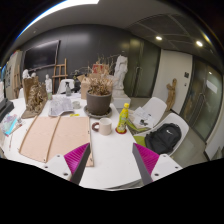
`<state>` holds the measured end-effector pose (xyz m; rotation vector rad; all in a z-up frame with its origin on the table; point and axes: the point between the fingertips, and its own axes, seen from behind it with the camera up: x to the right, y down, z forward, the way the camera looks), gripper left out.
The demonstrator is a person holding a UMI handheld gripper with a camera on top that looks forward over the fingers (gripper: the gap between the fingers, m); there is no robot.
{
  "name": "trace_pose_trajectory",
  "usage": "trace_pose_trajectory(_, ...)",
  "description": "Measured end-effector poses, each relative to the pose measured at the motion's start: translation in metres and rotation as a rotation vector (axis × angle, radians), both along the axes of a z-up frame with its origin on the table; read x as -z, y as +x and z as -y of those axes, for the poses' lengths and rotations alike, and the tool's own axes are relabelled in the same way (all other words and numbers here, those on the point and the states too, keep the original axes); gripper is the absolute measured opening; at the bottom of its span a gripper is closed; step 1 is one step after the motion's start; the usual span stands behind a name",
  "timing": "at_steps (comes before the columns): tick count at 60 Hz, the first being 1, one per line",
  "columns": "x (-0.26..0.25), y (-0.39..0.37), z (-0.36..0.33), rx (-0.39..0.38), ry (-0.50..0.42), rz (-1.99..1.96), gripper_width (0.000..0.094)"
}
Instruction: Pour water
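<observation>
Fingers [80, 166] of the gripper [110, 165] stand spread apart over the near edge of a white table [110, 150], nothing between the magenta pads [75, 153]. Just ahead of them lies bare tabletop. Beyond it sits a small cup [105, 127], with a yellow-green bottle [123, 118] beside it near the table's right edge. Brown boards [55, 135] cover the left part. A potted plant [98, 95] rises farther back. White chairs [160, 120] crowd the right side, one bearing a black bag [163, 137].
</observation>
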<state>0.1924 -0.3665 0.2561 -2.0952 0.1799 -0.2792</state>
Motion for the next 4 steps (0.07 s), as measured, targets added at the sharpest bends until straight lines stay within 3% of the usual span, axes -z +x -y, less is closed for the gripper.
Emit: trace_pose_trajectory(4, 0.0014, 0.0066, 0.0018, 0.014, -0.006, 0.002, 0.0861)
